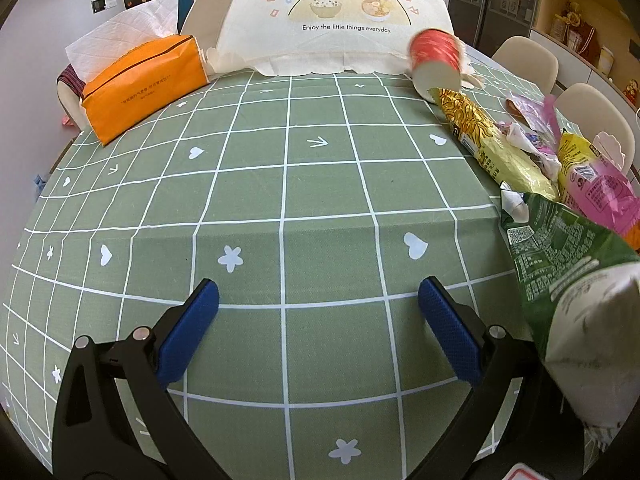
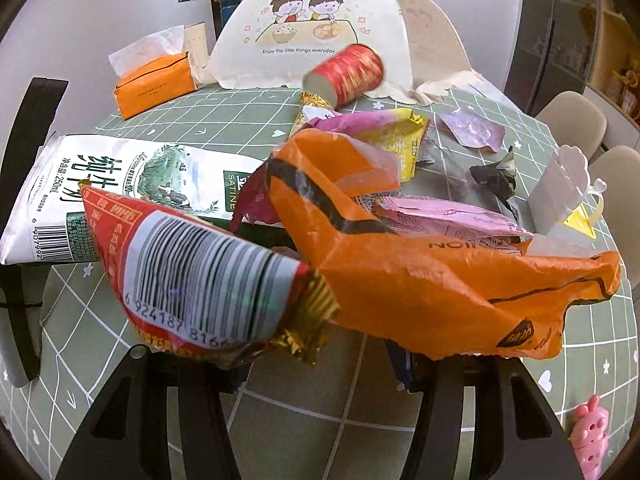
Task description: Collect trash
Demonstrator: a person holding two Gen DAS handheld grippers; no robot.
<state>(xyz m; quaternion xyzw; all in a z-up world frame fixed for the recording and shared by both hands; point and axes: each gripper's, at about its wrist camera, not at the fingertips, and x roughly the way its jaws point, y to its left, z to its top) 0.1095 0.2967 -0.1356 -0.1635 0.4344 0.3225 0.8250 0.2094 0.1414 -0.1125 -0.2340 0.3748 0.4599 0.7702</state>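
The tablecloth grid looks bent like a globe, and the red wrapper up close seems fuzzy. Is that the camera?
Yes. Left wrist view: the fisheye lens bows the tablecloth grid lines and darkens the corners. Right wrist view: the red barcode wrapper sits very near the lens and looks soft; the red cup is smeared.

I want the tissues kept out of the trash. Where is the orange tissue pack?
The orange tissue pack lies at the table's far left, beside the white food cover, apart from the wrappers.

Wrappers heaped on the green checked desk [image 2: 256, 420]

A torn orange wrapper [image 2: 420, 280] and a red barcoded packet [image 2: 192, 276] lie over the right tongs [image 2: 320, 364]; a milk carton [image 2: 120, 196] lies behind on the left.
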